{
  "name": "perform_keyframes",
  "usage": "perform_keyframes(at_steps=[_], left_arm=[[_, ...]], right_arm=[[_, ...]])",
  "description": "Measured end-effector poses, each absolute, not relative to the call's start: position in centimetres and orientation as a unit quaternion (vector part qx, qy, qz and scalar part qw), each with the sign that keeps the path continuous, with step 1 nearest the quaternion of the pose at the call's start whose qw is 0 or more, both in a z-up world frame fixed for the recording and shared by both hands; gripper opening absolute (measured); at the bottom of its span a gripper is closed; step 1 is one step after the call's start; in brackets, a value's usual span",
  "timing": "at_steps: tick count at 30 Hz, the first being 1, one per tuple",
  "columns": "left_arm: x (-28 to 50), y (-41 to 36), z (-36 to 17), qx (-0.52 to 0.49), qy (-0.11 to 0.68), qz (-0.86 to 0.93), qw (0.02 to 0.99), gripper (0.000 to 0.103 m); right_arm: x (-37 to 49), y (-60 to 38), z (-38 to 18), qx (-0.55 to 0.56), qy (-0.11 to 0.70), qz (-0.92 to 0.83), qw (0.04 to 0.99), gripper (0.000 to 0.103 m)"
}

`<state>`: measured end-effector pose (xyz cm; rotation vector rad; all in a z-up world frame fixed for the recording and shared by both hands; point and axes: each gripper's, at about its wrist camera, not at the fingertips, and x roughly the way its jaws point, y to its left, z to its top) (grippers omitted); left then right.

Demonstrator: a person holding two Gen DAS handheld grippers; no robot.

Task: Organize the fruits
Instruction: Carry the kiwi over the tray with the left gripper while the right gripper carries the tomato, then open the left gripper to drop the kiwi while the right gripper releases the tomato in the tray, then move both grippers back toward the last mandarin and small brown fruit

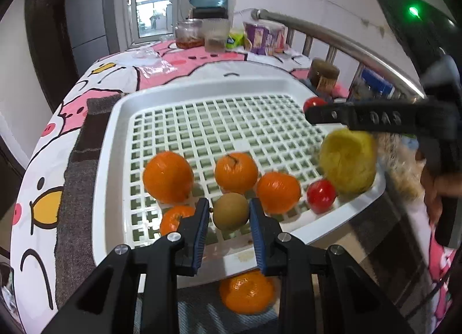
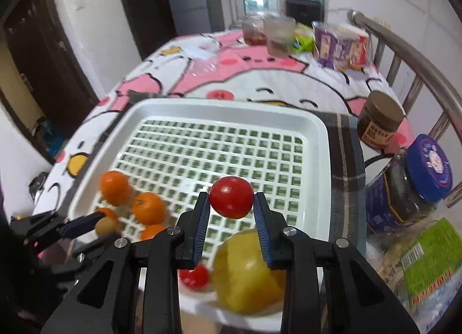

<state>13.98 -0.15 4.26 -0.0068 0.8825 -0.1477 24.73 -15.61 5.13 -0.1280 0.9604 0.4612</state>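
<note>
Fruits were mostly bunched along the near edge of the white slotted tray [image 2: 317, 137], so that's where both my hands were working. My right gripper [image 2: 232, 212] was clamped on a cherry tomato [image 2: 231, 197], held up off the grid over the near half of the tray, pinched right at the tips, I guess because it's so small and round. My left gripper [image 1: 229, 212] was closed around a little brownish-green fruit [image 1: 230, 211], maybe a longan or small kiwi, hard to call. From the left wrist view it looked held, with the pads touching both sides, but I couldn't tell whether it was lifted or resting on the grid.

Around it sat the tangerines [image 1: 168, 176], clustered toward the near left corner, with one more tangerine [image 1: 247, 292] outside the tray, just past its near rim. A yellow apple-ish fruit [image 1: 348, 160] and a second cherry tomato [image 1: 321, 196] sat at the near right corner.

Hard bits: the yellow fruit was motion-blurred in both views and partly behind my right fingers. The loose tangerine was half covered by the left gripper. I could see no sorting container anywhere, so where each kind should go was a guess.
</note>
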Motion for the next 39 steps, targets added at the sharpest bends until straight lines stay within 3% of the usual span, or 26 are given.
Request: perform_keyframes(at_steps=[13,15,17,18,20,22,24,27,32,39], left_arm=[[15.1,-1.6,3.6,0.031,0.431,-0.075,0.899,0.032],[15.1,-1.3,3.9,0.018,0.432,-0.077,0.898,0.057],[14.5,-0.8,5.0,0.001,0.415,-0.081,0.906,0.072],[14.0,-0.6,5.8,-0.004,0.402,-0.081,0.912,0.078],[12.8,-0.1,7.7,-0.018,0.376,-0.082,0.923,0.083],[11.3,0.9,10.2,-0.043,0.343,-0.085,0.935,0.088],[9.8,1.8,12.2,-0.068,0.309,-0.079,0.945,0.099],[7.2,3.1,14.8,-0.101,0.259,-0.068,0.958,0.103],[3.7,3.5,15.9,-0.118,0.224,-0.059,0.966,0.103],[0.9,3.1,14.4,-0.101,0.221,-0.042,0.969,0.103]], right_arm=[[27.2,-14.7,1.7,-0.099,0.516,0.19,0.829,0.03],[27.4,-14.6,1.6,-0.103,0.522,0.182,0.826,0.041],[27.2,-15.0,2.1,-0.094,0.514,0.178,0.834,0.047],[26.7,-15.3,2.7,-0.083,0.503,0.184,0.841,0.049],[25.2,-16.4,4.9,-0.052,0.468,0.201,0.859,0.071],[23.2,-17.5,7.2,-0.024,0.423,0.205,0.882,0.085],[20.6,-18.8,9.8,-0.001,0.37,0.209,0.905,0.091],[16.3,-20.6,13.1,0.045,0.301,0.223,0.926,0.103],[10.6,-22.2,15.9,0.102,0.228,0.254,0.934,0.103],[5.0,-22.3,16.2,0.102,0.185,0.264,0.941,0.103]])
